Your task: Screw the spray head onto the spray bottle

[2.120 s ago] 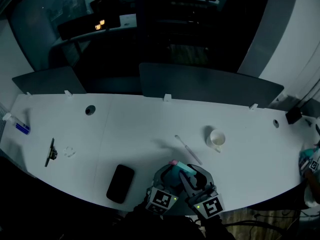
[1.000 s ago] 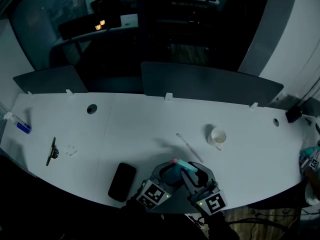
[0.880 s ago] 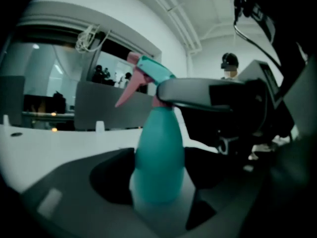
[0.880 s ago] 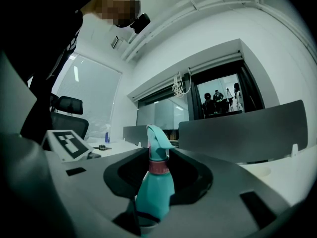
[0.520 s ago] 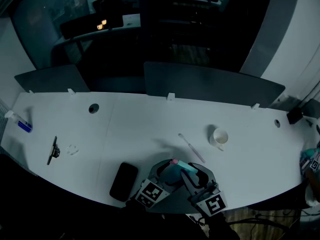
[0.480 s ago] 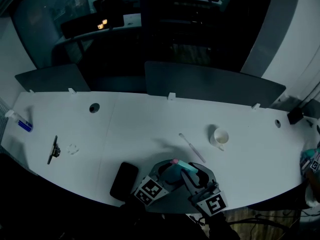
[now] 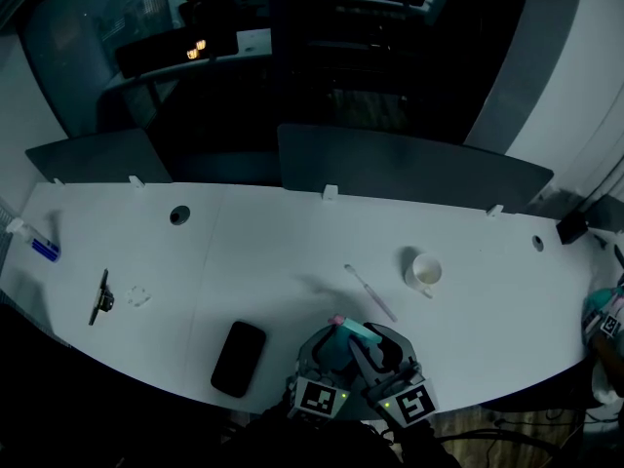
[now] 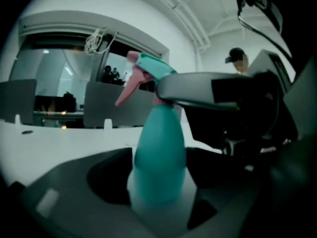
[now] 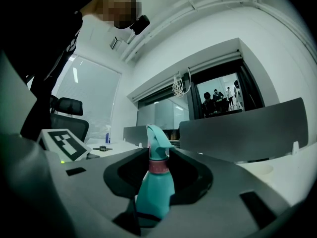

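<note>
A teal spray bottle (image 7: pixel 348 337) with its teal and pink spray head (image 8: pixel 146 71) on top stands upright between both grippers at the table's near edge. My left gripper (image 7: pixel 331 347) has the bottle's body (image 8: pixel 158 157) between its jaws; they have just been closing and sit against it. My right gripper (image 7: pixel 375 347) is shut on the bottle, and one of its fingers (image 8: pixel 198 88) crosses at the neck. In the right gripper view the bottle (image 9: pixel 156 192) rises from the jaws, pink collar (image 9: pixel 158 166) under the head.
A black phone (image 7: pixel 238 358) lies left of the grippers. A thin stick (image 7: pixel 369 292) and a white cup (image 7: pixel 422 272) lie beyond them. A black clip (image 7: pixel 99 296) and a small bottle (image 7: pixel 29 242) are far left. Dark dividers (image 7: pixel 409 169) line the table's back edge.
The left gripper's marker cube has swung from the left back in towards the right gripper, turning about the bottle. The right gripper and the bottle have stayed put.
</note>
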Demonstrator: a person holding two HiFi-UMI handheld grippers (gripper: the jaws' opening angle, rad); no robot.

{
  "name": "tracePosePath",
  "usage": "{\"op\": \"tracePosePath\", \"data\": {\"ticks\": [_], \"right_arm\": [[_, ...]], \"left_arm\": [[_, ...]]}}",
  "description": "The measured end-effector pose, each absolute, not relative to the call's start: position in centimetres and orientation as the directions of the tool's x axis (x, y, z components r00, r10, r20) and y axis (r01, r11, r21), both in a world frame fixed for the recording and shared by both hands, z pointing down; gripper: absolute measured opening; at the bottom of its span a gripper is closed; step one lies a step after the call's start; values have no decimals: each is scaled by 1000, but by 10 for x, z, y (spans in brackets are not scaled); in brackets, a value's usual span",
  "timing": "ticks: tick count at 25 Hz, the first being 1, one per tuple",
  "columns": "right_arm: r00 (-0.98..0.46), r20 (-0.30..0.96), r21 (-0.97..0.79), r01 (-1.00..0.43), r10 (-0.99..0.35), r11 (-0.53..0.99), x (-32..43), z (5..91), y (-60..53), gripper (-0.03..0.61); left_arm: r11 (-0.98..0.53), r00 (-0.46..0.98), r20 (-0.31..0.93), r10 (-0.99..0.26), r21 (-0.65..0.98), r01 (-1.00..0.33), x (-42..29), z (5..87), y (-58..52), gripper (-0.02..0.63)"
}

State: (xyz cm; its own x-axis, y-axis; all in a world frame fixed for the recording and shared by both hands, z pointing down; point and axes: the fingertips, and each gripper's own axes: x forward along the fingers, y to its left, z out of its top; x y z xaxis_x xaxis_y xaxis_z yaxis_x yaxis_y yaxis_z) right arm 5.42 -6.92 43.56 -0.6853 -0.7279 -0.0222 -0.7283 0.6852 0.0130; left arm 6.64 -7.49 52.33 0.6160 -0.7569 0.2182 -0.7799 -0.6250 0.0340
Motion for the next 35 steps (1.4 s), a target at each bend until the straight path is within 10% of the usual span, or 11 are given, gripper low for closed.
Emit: {"op": "tracePosePath", "data": {"ticks": [4, 7, 14, 20, 23, 30, 35], "right_arm": [[-701, -14, 11, -714, -714, 700, 55, 437, -72, 130], [-699, -22, 4, -715, -715, 699, 56, 436, -73, 130], [-675, -31, -9, -737, -737, 675, 57, 437, -70, 130], [-706, -19, 15, -708, -708, 706, 52, 437, -69, 130], [-697, -23, 3, -717, -717, 697, 55, 437, -69, 130], [-681, -27, -9, -732, -732, 682, 57, 439, -70, 130], [-700, -19, 6, -714, -714, 700, 56, 439, -68, 130]], "left_arm": [[-787, 795, 214, -568, 141, -600, 61, 518, -79, 413], [-853, 853, 232, -468, 134, -505, 67, 521, -74, 323], [-574, 564, 208, -799, 15, -819, 67, 521, -71, 324], [-812, 772, 296, -562, -25, -583, 62, 524, -72, 391], [-868, 825, 305, -475, -10, -496, 69, 525, -67, 318], [-547, 523, 233, -820, -47, -836, 67, 522, -69, 316], [-693, 667, 261, -698, -11, -721, 60, 519, -71, 386]]}}
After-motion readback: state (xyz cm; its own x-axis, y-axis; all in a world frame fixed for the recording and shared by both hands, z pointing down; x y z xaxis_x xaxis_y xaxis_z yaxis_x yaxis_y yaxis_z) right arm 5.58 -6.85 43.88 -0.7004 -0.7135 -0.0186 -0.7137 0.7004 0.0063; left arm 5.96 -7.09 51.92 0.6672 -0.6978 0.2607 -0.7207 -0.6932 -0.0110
